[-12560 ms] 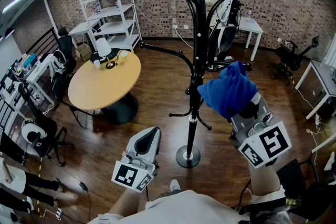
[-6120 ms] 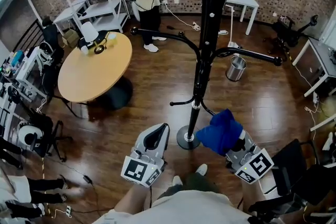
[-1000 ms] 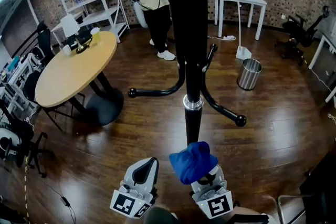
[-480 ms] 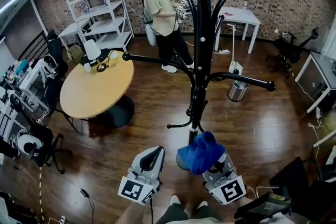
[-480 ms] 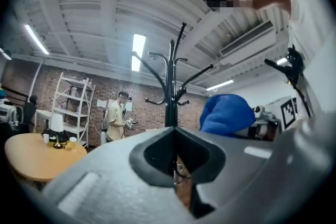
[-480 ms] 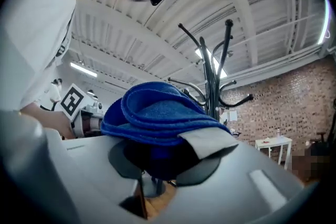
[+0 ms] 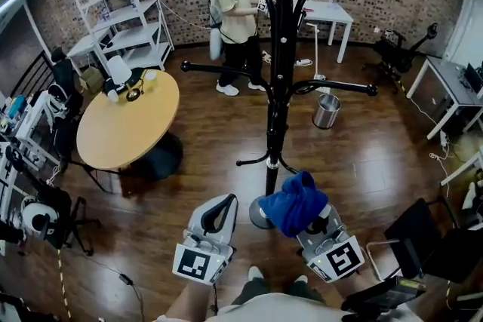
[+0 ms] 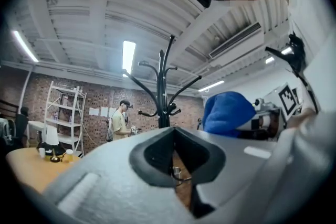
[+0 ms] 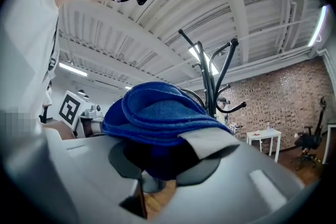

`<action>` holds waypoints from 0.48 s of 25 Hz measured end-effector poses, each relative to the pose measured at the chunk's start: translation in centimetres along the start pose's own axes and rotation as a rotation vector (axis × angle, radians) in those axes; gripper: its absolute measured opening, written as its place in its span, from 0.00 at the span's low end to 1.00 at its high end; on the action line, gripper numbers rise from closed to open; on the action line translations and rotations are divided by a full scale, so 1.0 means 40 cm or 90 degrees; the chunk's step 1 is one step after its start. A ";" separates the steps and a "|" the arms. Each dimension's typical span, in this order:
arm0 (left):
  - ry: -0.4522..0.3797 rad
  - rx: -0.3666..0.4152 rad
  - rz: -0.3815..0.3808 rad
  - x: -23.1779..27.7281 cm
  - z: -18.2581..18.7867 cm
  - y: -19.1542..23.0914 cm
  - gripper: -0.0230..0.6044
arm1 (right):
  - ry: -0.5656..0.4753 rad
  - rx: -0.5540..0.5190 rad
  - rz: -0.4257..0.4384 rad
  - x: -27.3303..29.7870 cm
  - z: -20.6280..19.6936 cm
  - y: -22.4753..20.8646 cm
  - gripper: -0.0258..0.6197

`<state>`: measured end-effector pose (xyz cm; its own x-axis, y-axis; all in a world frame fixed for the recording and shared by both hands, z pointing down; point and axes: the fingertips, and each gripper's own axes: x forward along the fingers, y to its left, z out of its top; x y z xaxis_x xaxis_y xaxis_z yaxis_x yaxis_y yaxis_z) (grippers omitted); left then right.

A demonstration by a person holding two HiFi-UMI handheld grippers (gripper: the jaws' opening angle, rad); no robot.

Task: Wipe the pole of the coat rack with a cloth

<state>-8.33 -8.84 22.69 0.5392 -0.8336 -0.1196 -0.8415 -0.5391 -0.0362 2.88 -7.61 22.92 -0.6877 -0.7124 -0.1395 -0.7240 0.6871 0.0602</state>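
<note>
While the right gripper (image 7: 312, 225) clamps the bunched blue cloth (image 7: 294, 201) low beside the coat rack pole (image 7: 280, 98), near its round base (image 7: 257, 215), the left gripper (image 7: 223, 203) sits alongside, jaws pressed together on nothing. Whether cloth touches pole is unclear.

Left tongs (image 8: 176, 139) closed, empty; right tongs (image 9: 165, 165) clamp the cloth (image 9: 157, 113).

The right hand-held gripper (image 7: 305, 212), which had the blue cloth (image 7: 294, 201) pressed up against the middle of the coat rack's pole (image 7: 276, 102) some seconds back, has come all the way down. It now holds the cloth low, just to the right of the round base (image 7: 257, 216). The person (image 7: 235, 7) at the back has left the seat by the white table (image 7: 324, 13) and now stands behind the rack.
</note>
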 end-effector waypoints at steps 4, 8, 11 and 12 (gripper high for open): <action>0.019 0.016 -0.020 -0.039 0.004 -0.065 0.04 | 0.010 0.028 -0.004 -0.080 0.010 0.026 0.20; 0.000 0.025 -0.014 -0.079 0.068 -0.176 0.04 | -0.012 0.015 -0.003 -0.189 0.076 0.039 0.20; -0.008 0.030 0.008 -0.129 0.099 -0.265 0.04 | -0.030 0.014 0.006 -0.289 0.116 0.060 0.20; -0.012 0.023 0.015 -0.146 0.105 -0.301 0.04 | -0.026 0.014 0.009 -0.326 0.121 0.065 0.20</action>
<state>-1.49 3.01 19.65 0.5182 -0.8439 -0.1393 -0.8552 -0.5137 -0.0690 10.22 4.16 20.12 -0.6946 -0.6966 -0.1798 -0.7127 0.7003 0.0404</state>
